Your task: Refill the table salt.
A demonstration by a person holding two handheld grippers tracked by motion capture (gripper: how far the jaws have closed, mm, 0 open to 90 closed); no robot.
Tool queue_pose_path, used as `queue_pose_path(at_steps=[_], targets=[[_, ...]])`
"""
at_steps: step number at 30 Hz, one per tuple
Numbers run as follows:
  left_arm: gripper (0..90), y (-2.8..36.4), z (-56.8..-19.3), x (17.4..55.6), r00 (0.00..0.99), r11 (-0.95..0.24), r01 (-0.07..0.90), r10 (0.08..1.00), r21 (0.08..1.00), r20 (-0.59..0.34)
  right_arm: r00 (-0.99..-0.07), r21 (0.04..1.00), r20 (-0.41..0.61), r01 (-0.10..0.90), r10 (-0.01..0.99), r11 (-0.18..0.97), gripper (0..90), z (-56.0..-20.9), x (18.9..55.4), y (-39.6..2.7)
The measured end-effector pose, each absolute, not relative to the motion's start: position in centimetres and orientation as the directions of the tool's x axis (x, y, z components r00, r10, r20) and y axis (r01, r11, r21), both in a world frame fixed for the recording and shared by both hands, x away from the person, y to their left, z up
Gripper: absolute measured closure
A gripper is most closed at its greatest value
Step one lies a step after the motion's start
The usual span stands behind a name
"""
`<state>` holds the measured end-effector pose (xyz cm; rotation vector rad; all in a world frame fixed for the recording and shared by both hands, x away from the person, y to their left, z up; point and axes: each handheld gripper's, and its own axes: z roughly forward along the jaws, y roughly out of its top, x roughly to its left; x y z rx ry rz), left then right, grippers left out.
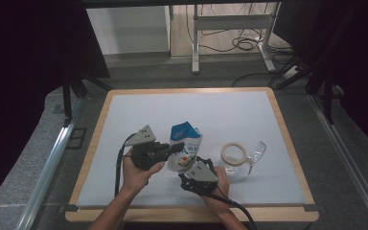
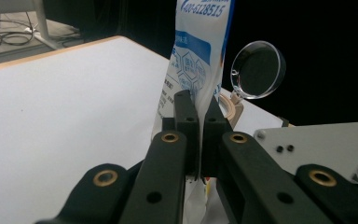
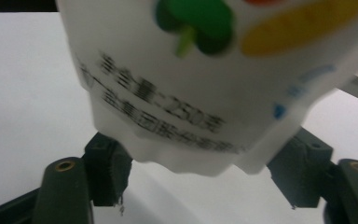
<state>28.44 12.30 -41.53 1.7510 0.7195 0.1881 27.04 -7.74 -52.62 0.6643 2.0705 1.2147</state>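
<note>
A white and blue pouch [image 1: 186, 143] with printed text is held tilted above the white table mat [image 1: 139, 115]. My left gripper [image 1: 176, 147] comes in from the pouch's left side, and in the left gripper view it [image 2: 198, 100] is shut on the thin side edge of the pouch [image 2: 198, 51]. My right gripper [image 1: 189, 167] is below the pouch. In the right gripper view its jaws [image 3: 203, 163] stand wide, one on each side of the pouch's [image 3: 191, 93] bottom, pressing against it.
A roll of tape [image 1: 233, 153] lies to the right of the pouch, with a clear glass [image 1: 255, 152] beside it. Both show behind the pouch as tape [image 2: 229, 108] and glass [image 2: 258, 70]. The mat's wooden frame [image 1: 287, 139] borders the table.
</note>
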Motion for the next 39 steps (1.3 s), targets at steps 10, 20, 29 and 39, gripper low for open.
queue_pose_path(at_steps=[10,20,29,39], targets=[[90.0,11.1,-41.4,29.0,0.801,-0.123,0.379,0.540,0.917,-0.259,-0.701,0.912,-0.153,0.170,0.696,0.373,39.2,-52.5,27.0,-8.5],[90.0,9.7,-41.3,29.8,0.812,-0.154,0.386,0.525,0.909,-0.256,-0.696,0.917,-0.081,0.229,0.714,0.327,39.3,-52.6,26.5,-9.8],[90.0,8.1,-40.8,30.5,0.834,-0.209,0.392,0.492,0.896,-0.250,-0.654,0.922,-0.079,0.238,0.752,0.304,39.3,-52.6,25.3,-10.8],[90.0,7.1,-40.7,31.8,0.850,-0.261,0.414,0.453,0.872,-0.268,-0.620,0.919,-0.095,0.247,0.779,0.308,39.8,-52.9,24.8,-11.0]])
